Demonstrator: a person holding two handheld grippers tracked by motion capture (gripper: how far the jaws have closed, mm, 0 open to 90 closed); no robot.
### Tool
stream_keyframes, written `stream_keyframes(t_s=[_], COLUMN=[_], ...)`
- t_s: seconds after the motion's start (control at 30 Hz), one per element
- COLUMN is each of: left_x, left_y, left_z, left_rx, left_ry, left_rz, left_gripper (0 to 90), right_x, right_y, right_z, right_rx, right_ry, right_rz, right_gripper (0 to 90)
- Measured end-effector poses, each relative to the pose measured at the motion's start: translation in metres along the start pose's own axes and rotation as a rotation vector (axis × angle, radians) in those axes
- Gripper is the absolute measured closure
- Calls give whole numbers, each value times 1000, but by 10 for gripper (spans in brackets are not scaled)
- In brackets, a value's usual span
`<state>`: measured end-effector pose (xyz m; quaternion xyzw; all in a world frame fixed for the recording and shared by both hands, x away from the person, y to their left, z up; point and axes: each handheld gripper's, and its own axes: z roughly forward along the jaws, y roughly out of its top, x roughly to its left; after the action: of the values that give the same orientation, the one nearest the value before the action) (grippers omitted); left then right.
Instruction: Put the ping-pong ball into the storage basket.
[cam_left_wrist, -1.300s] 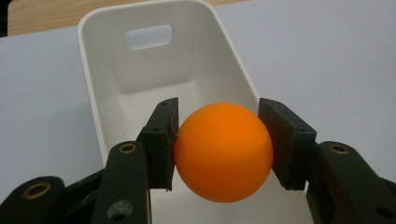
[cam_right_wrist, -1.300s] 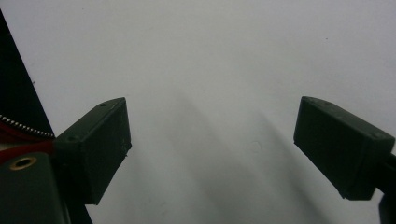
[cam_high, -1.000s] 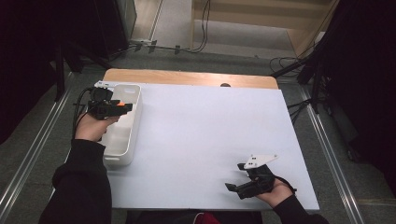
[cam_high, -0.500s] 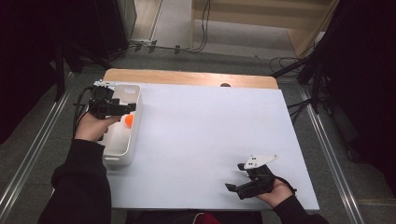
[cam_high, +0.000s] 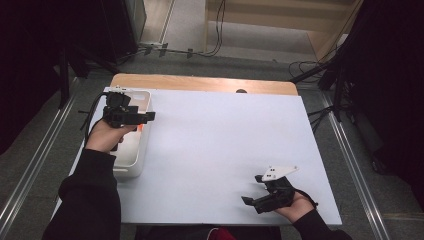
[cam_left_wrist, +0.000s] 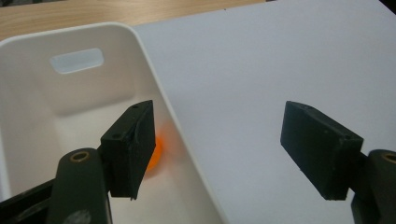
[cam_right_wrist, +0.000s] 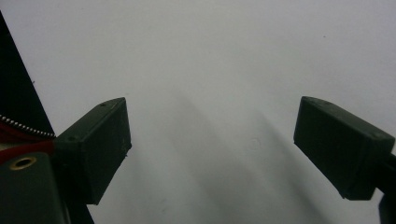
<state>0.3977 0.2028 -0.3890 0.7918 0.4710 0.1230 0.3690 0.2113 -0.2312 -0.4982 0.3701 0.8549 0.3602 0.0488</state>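
One white worktop (cam_high: 225, 145) carries a white bin (cam_high: 131, 150) at its left edge. Left tool (cam_left_wrist: 219, 144) hangs over the bin's right wall, jaws apart. Right tool (cam_right_wrist: 210, 149) sits low over bare worktop, jaws apart. Orange ball (cam_left_wrist: 156, 151) lies inside the bin.

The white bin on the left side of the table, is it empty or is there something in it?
Not empty. The white bin holds a small orange object on its floor, partly hidden behind one jaw of the open left gripper. What it is, I cannot tell.
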Motion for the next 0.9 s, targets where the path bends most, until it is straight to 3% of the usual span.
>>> stream_keyframes(t_s=[0.1,0.4,0.63,0.9], left_x=[-6,-20,-35,-44], left_y=[0,1,0,0], left_z=[4,8,16,17], left_rx=[15,24,65,48], left_ry=[-5,-78,-76,-113], left_rz=[19,39,89,104], left_gripper=[268,268,267,267], right_x=[0,0,0,0], right_y=[0,0,0,0], right_z=[0,0,-1,-1], right_rx=[-3,-2,0,0], right_ry=[0,-1,-1,-1], right_rz=[-2,-2,3,4], right_gripper=[98,98,98,98])
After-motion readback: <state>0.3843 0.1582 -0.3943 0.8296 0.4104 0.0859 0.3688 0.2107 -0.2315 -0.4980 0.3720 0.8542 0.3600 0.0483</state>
